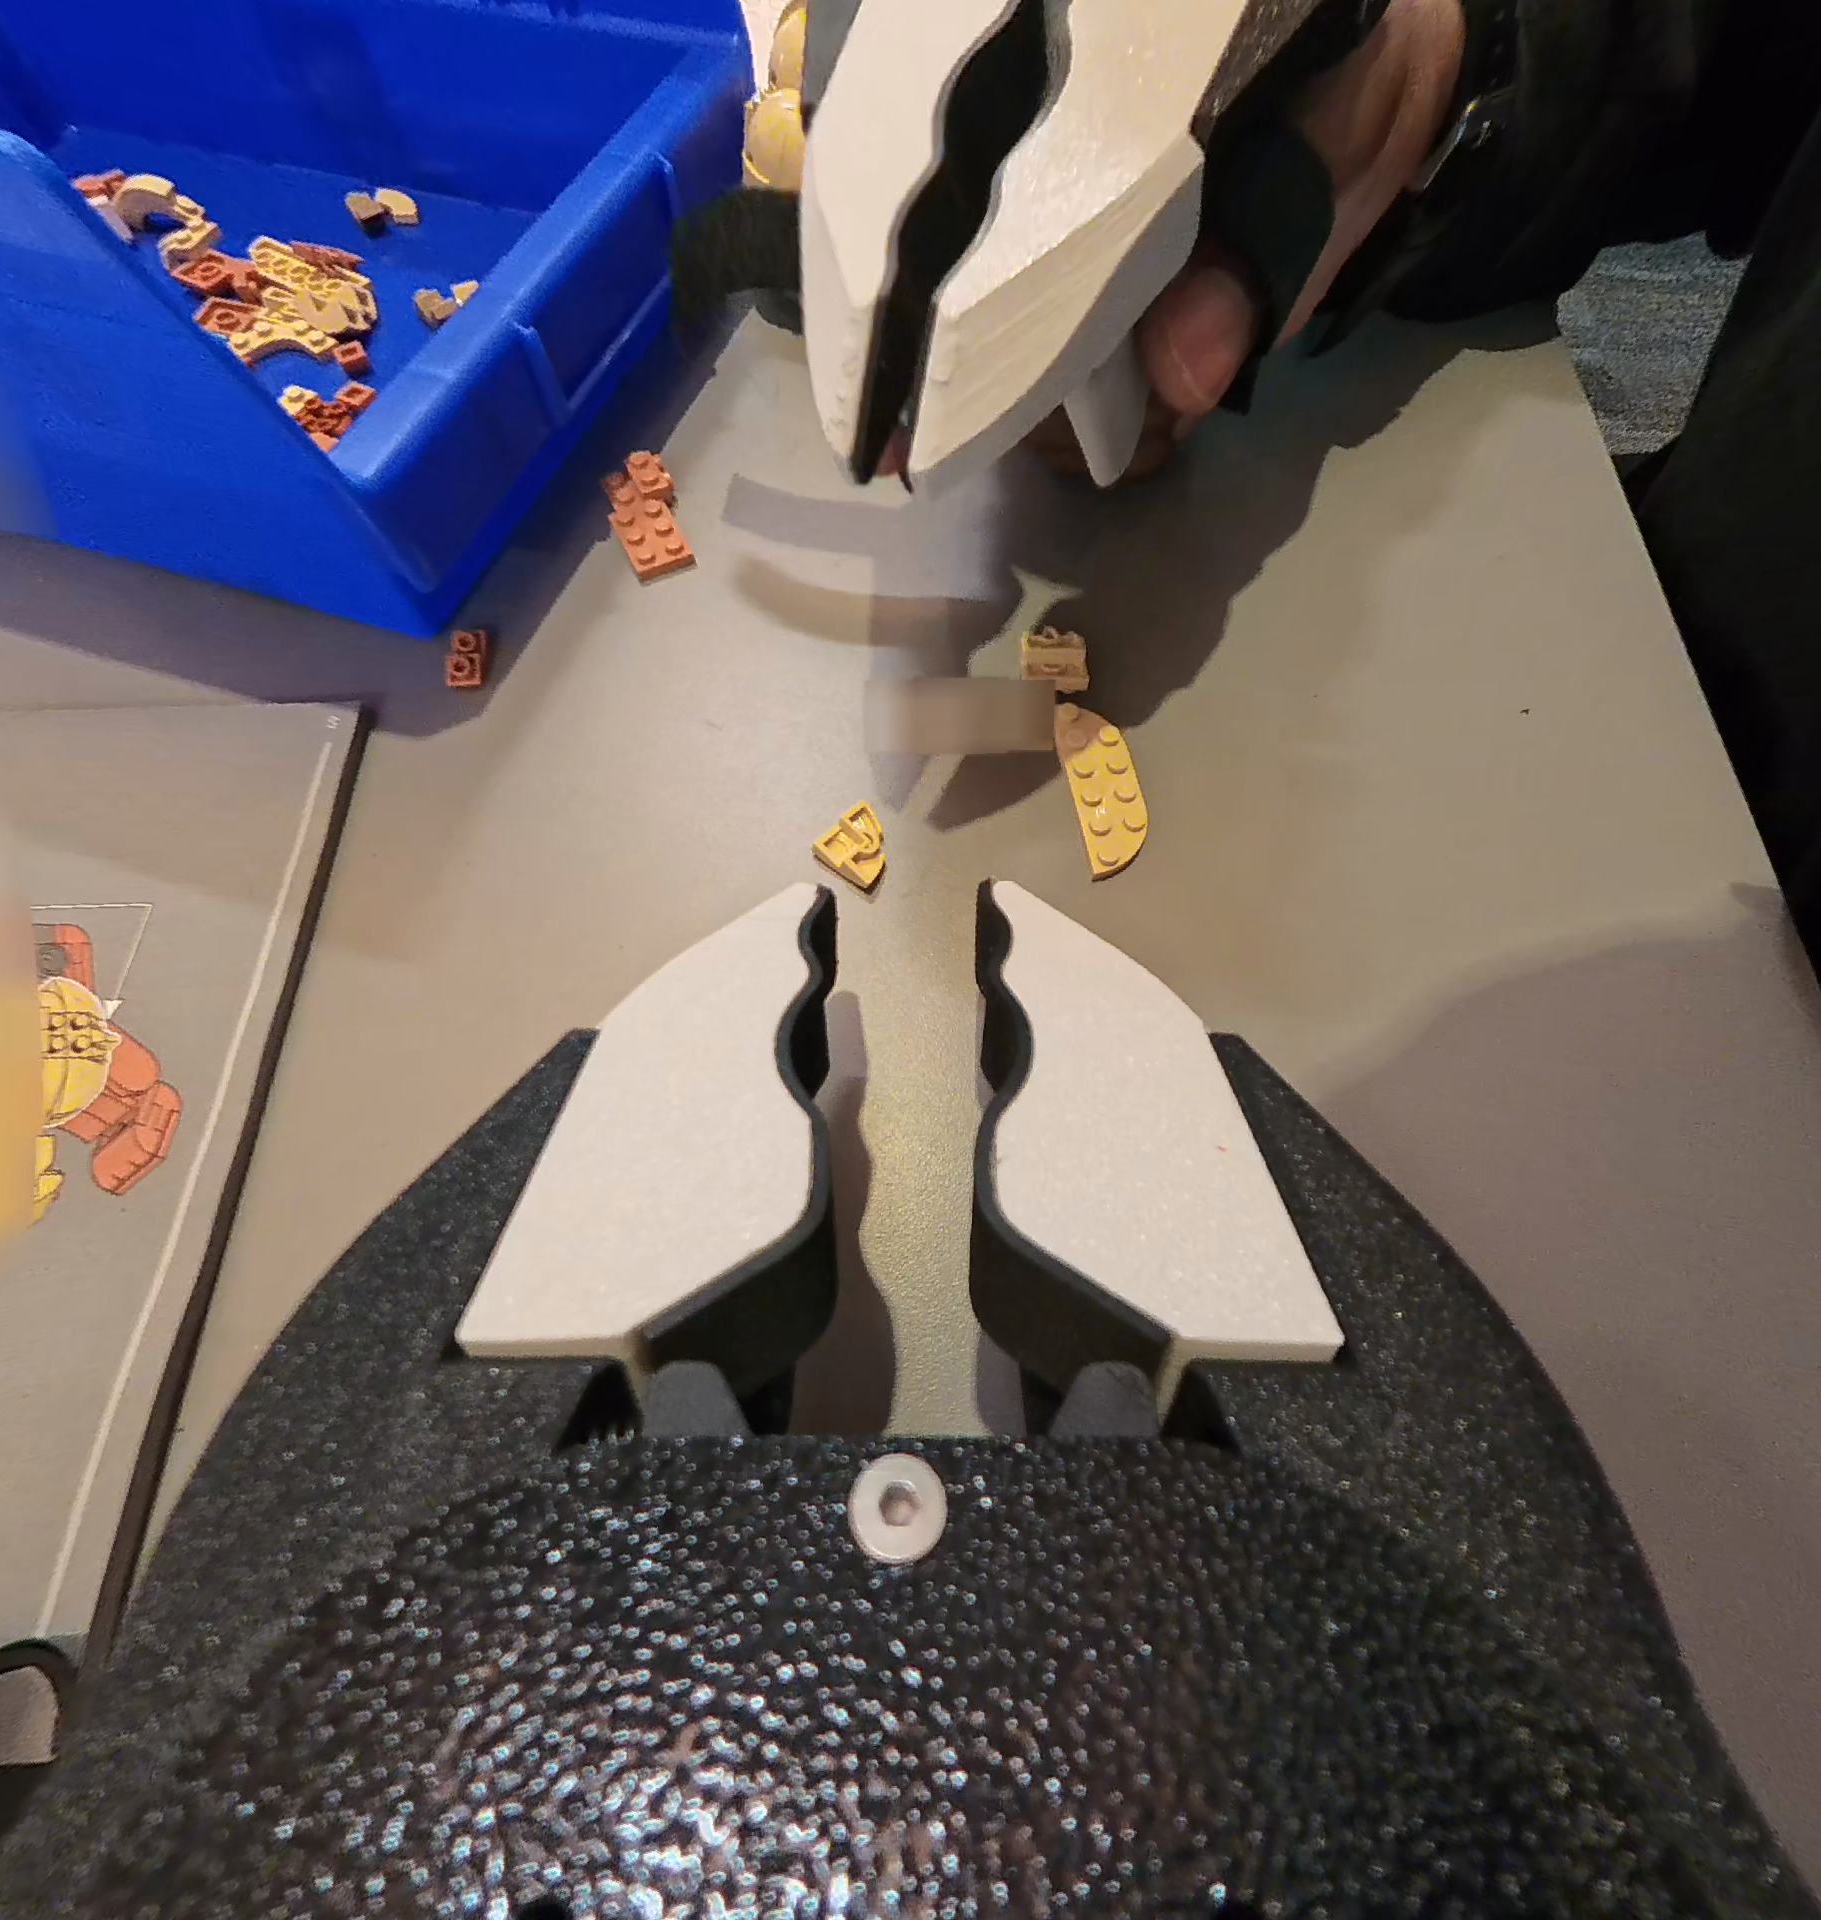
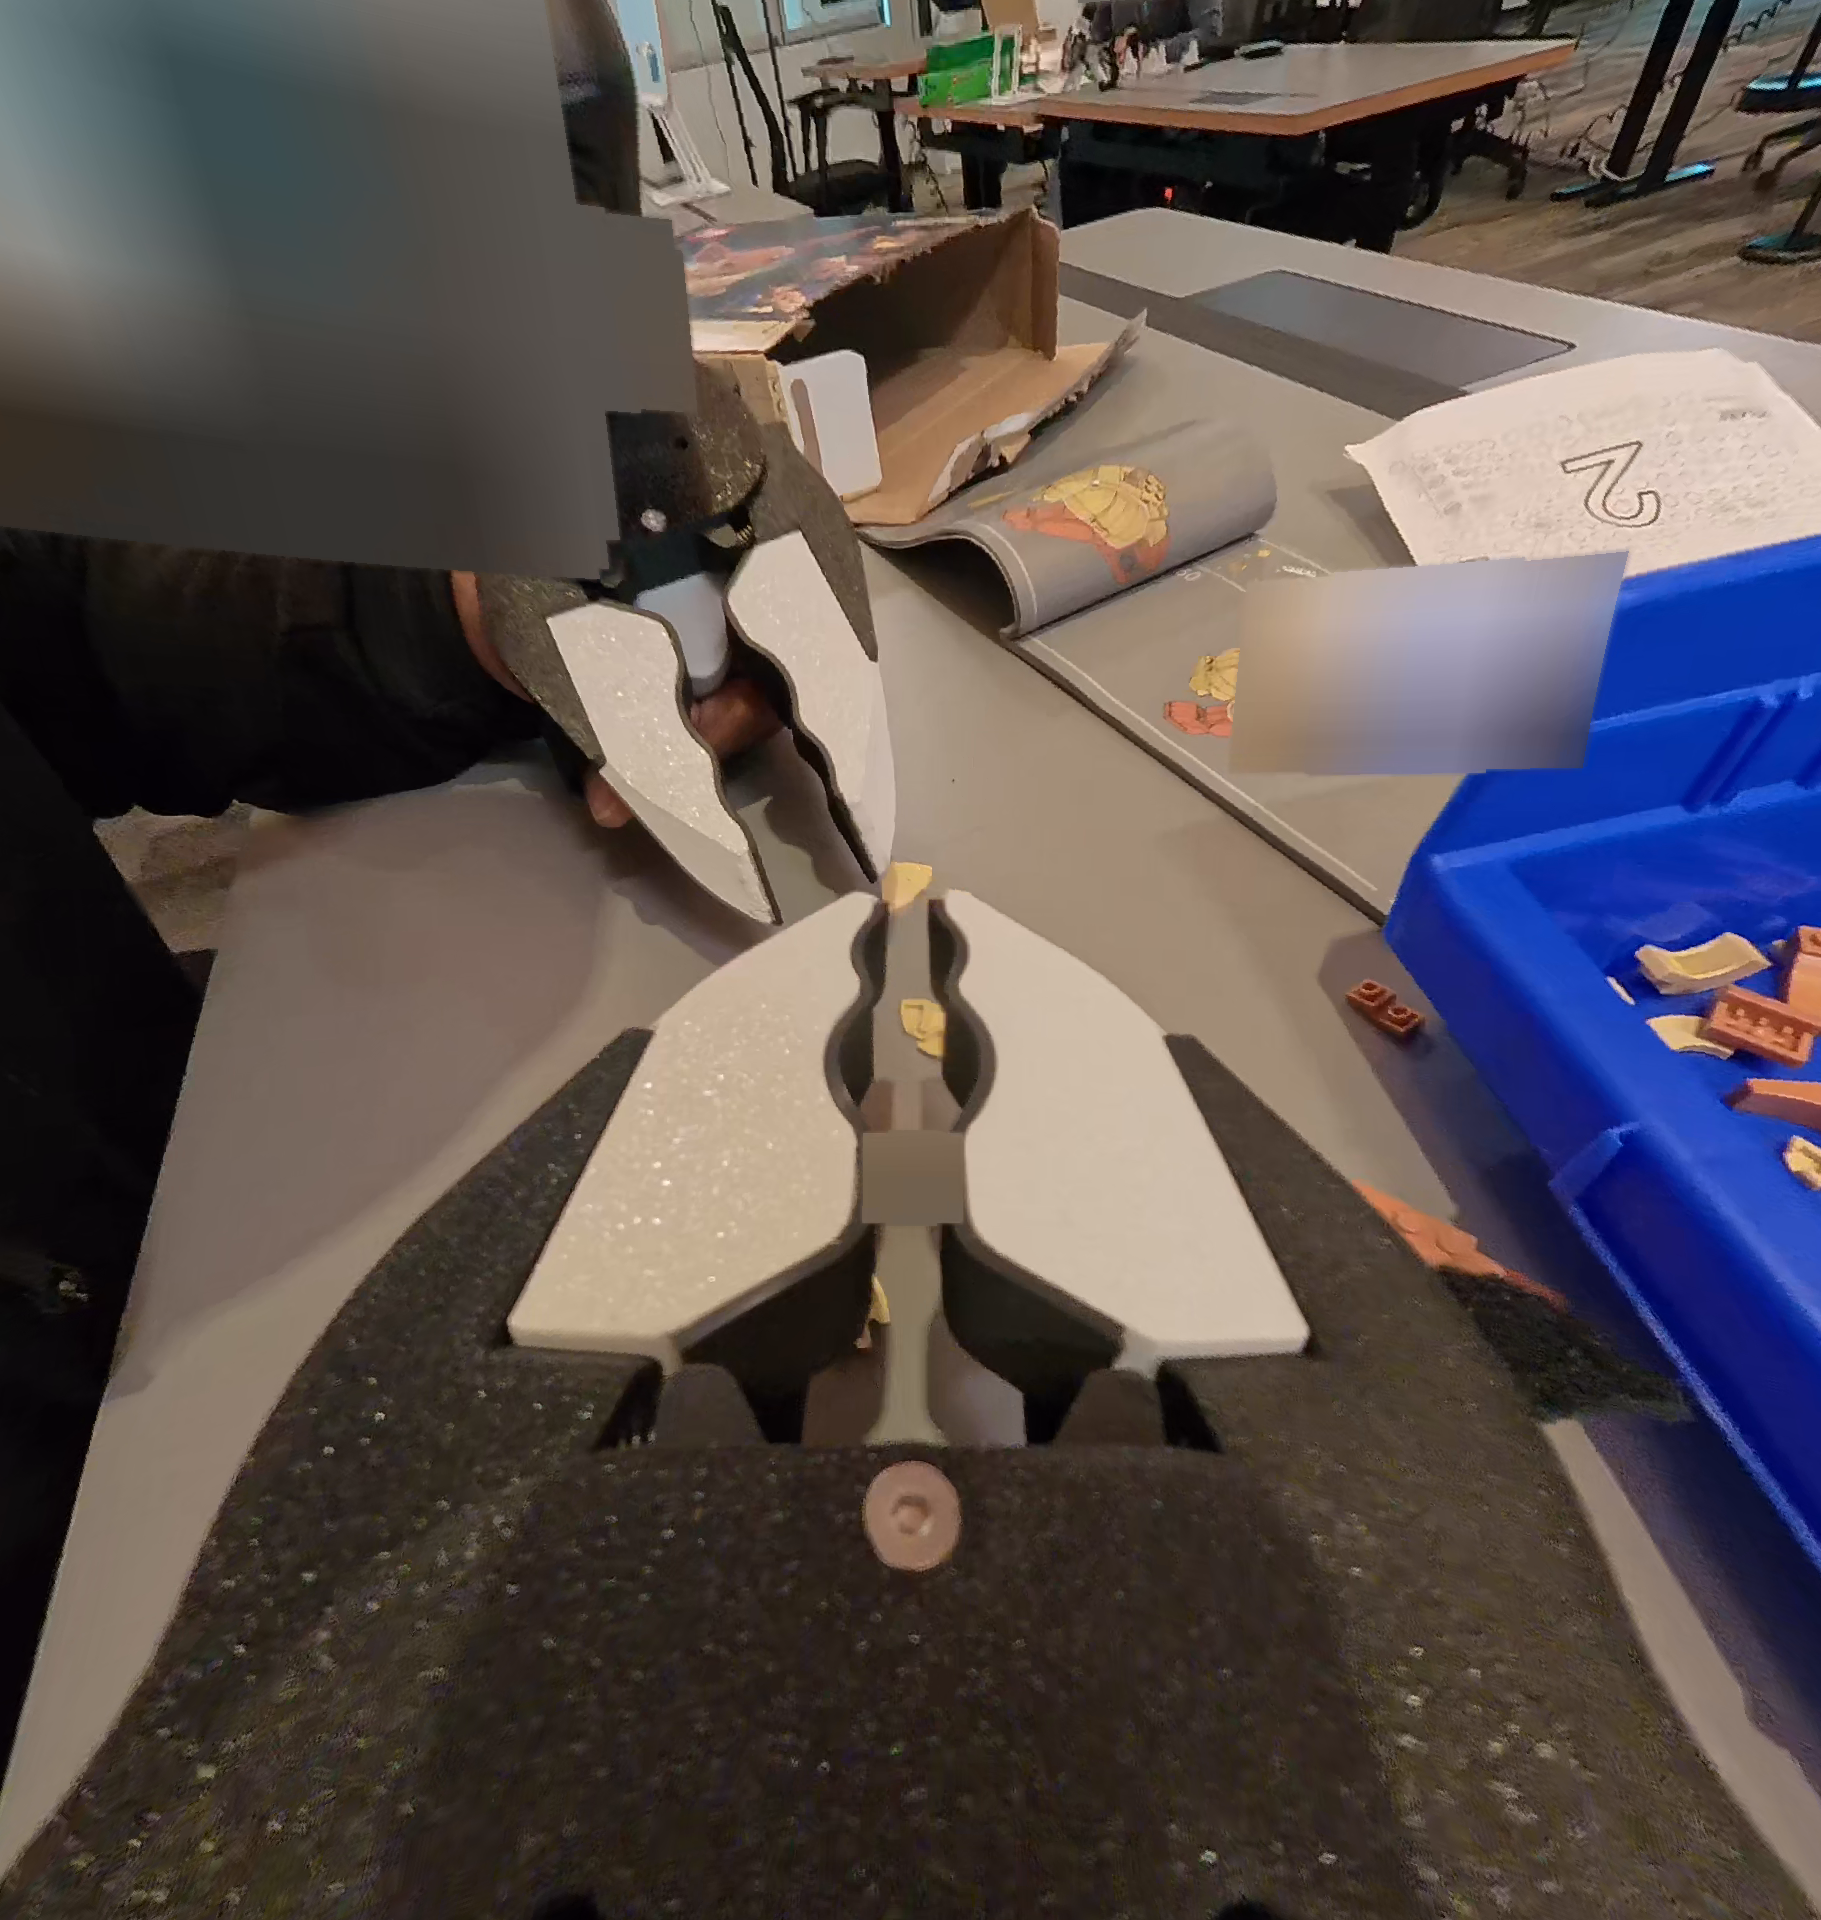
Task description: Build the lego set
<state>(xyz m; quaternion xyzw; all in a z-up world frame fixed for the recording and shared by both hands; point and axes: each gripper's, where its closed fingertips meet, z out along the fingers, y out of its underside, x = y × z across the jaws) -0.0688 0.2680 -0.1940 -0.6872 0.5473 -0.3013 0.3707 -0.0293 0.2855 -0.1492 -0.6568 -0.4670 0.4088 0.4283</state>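
Note:
My left gripper (image 1: 906, 899) is open and empty, low over the grey table (image 1: 1353, 987). A small yellow piece (image 1: 852, 847) lies just past its left fingertip; it also shows in the right wrist view (image 2: 906, 883). A yellow half-round plate (image 1: 1101, 800) and a small tan piece (image 1: 1054, 657) lie a little farther on. My right gripper (image 2: 908, 906) faces the left one from across these pieces. Its jaws stand only a narrow slit apart, with nothing visibly held. It also shows in the left wrist view (image 1: 882, 470), tilted down above the table.
A blue bin (image 1: 490, 436) with several brown and yellow pieces stands at the left. Brown plates (image 1: 648, 520) and a small brown piece (image 1: 466, 657) lie beside it. An open instruction booklet (image 1: 137, 1039) lies at the left. A torn cardboard box (image 2: 947, 343) and a printed sheet (image 2: 1612, 457) lie farther back. Spacing between my two grippers at the tips: around 7 cm. My left gripper's tips are some 4 cm from the small yellow piece (image 1: 852, 847).

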